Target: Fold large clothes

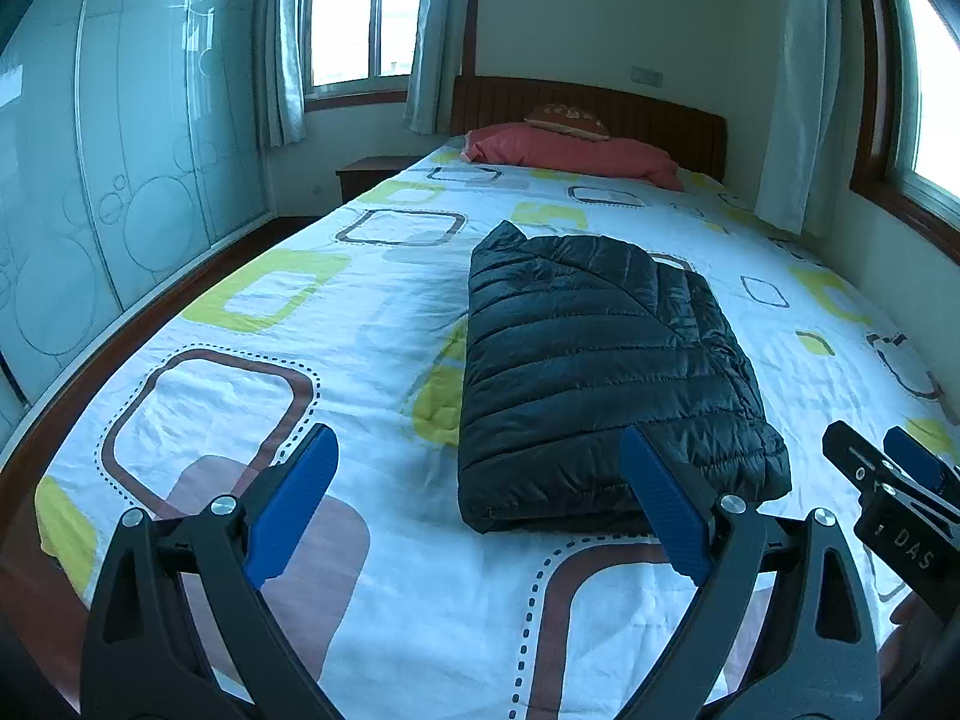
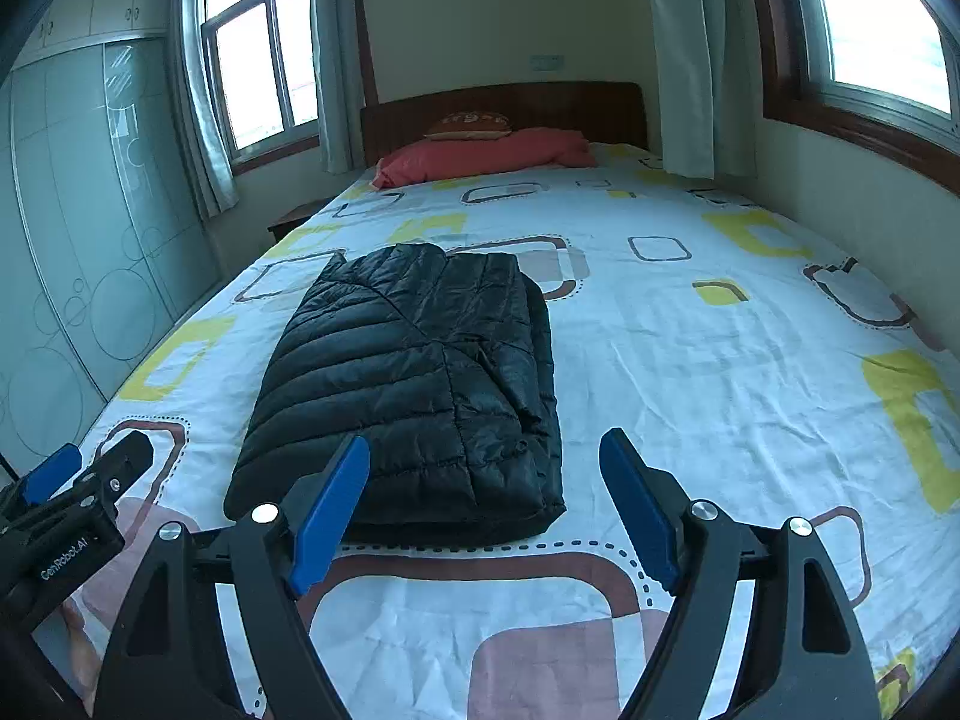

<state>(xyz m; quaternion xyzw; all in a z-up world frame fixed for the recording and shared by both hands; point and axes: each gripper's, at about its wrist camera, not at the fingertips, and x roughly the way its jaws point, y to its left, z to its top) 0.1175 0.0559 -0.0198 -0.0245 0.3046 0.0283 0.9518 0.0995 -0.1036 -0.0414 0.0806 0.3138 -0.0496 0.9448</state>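
A black quilted puffer jacket (image 1: pixel 594 360) (image 2: pixel 414 372) lies folded into a thick rectangle on the patterned bed sheet (image 1: pixel 360 312) (image 2: pixel 690 360). My left gripper (image 1: pixel 477 432) hovers open just short of the jacket's near edge, its right blue pad overlapping the jacket's near left part in view. Nothing sits between its fingers. My right gripper (image 2: pixel 485 438) is also open and holds nothing, hanging over the jacket's near right corner. Each gripper shows in the other's view: the right gripper (image 1: pixel 864 432) at the right edge, the left gripper (image 2: pixel 105 444) at the left edge.
A pink pillow (image 1: pixel 570 153) (image 2: pixel 486 156) with a brown cushion on it lies against the wooden headboard (image 1: pixel 600 102). A frosted-glass wardrobe (image 1: pixel 120 180) lines the left side, with a nightstand (image 1: pixel 372 174) by the bed. A wall with a window (image 2: pixel 870 30) borders the bed's right.
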